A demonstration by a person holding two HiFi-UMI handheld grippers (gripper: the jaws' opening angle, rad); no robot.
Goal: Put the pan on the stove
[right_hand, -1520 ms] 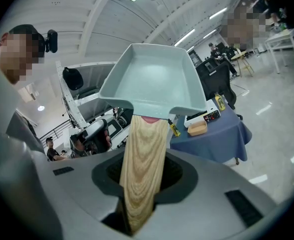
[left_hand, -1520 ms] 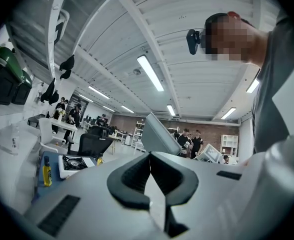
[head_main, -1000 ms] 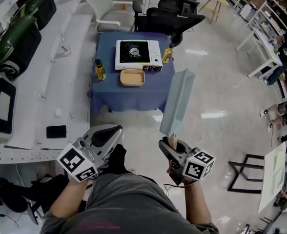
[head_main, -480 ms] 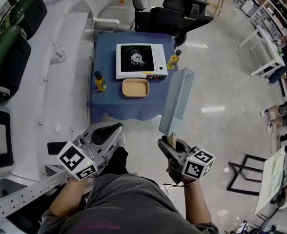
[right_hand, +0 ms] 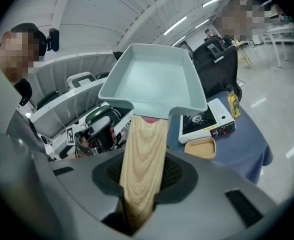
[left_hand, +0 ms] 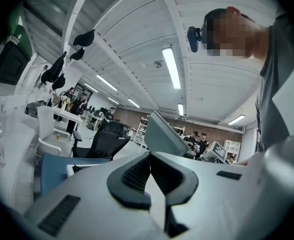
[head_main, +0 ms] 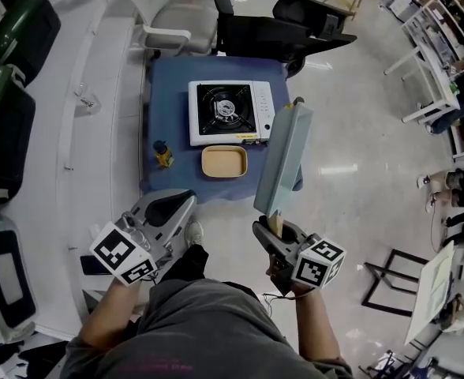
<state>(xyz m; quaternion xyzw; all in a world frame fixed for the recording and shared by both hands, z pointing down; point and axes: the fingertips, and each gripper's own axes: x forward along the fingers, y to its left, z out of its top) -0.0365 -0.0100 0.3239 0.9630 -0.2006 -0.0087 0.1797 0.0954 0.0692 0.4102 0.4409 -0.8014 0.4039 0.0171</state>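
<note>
A pale blue-grey square pan (head_main: 283,160) (right_hand: 154,81) with a wooden handle (right_hand: 143,169) is held up in the air by my right gripper (head_main: 273,233) (right_hand: 142,176), which is shut on the handle. The white portable stove (head_main: 230,112) (right_hand: 207,117) with a black burner sits on a low table under a blue cloth (head_main: 169,101), ahead of the pan. My left gripper (head_main: 169,212) (left_hand: 150,176) hangs at the left over the floor, jaws closed together with nothing between them.
On the blue cloth in front of the stove lie a tan tray (head_main: 224,162) (right_hand: 201,147) and a small yellow bottle (head_main: 163,154). Another yellow bottle (right_hand: 232,104) stands by the stove. A black office chair (head_main: 287,26) and a white chair (head_main: 173,24) stand behind the table. White benches run along the left.
The table and stove have drawn nearer in the head view; both grippers and the pan keep their places relative to the body. The right grip on the handle is unchanged.
</note>
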